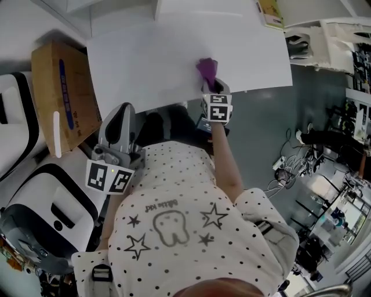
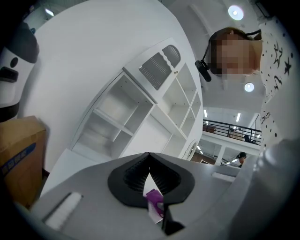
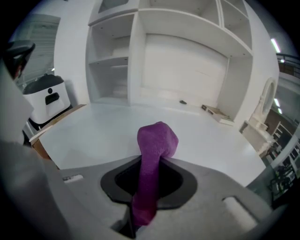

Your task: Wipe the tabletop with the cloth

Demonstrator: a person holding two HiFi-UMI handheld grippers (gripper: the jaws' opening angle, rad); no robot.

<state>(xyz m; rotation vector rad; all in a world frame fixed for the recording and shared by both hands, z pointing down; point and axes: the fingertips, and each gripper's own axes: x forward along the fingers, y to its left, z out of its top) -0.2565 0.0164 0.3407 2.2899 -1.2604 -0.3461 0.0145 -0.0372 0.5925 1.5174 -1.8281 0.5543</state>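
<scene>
The purple cloth (image 1: 207, 68) is bunched in my right gripper (image 1: 213, 87), which is shut on it at the near edge of the white tabletop (image 1: 174, 52). In the right gripper view the cloth (image 3: 157, 140) stands up out of the right gripper (image 3: 150, 157), and the tabletop (image 3: 93, 131) lies just beyond. My left gripper (image 1: 123, 110) is held low at the left, off the table, beside the person's body. In the left gripper view the left gripper (image 2: 149, 157) points up at shelves, jaws together, and a small purple and white scrap (image 2: 154, 201) shows at their base.
A cardboard box (image 1: 58, 98) stands left of the table, and a white machine (image 1: 40, 203) sits nearer at the left. Books (image 1: 269, 14) lie at the table's far right. White shelves (image 3: 187, 56) stand behind the table. Cables (image 1: 290, 156) cover the floor at right.
</scene>
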